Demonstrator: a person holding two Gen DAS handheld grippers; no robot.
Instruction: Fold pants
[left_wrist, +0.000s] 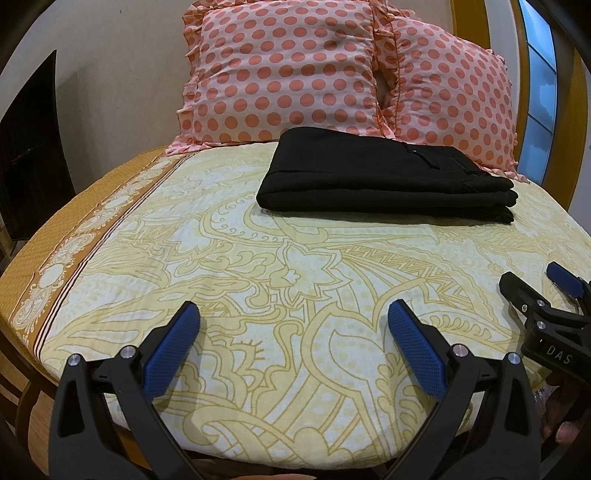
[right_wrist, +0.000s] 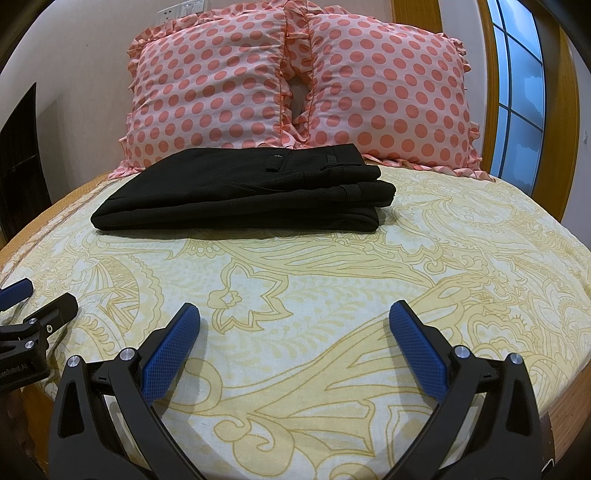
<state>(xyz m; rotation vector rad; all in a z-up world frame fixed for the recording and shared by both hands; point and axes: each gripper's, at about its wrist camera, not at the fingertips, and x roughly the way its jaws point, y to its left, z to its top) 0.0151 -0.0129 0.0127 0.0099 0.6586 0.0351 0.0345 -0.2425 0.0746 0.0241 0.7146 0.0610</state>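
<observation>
Already folded, the black pants (left_wrist: 384, 177) (right_wrist: 243, 192) lie as a compact stack on the bed (left_wrist: 295, 280) (right_wrist: 332, 280), just in front of two polka-dot pillows (left_wrist: 288, 74) (right_wrist: 214, 85). Your left gripper (left_wrist: 293, 314) hovers low over the patterned sheet near the bed's near edge, blue pads spread wide and holding nothing. Your right gripper (right_wrist: 295, 314) is likewise spread and empty, beside the left one and well apart from the pants.
</observation>
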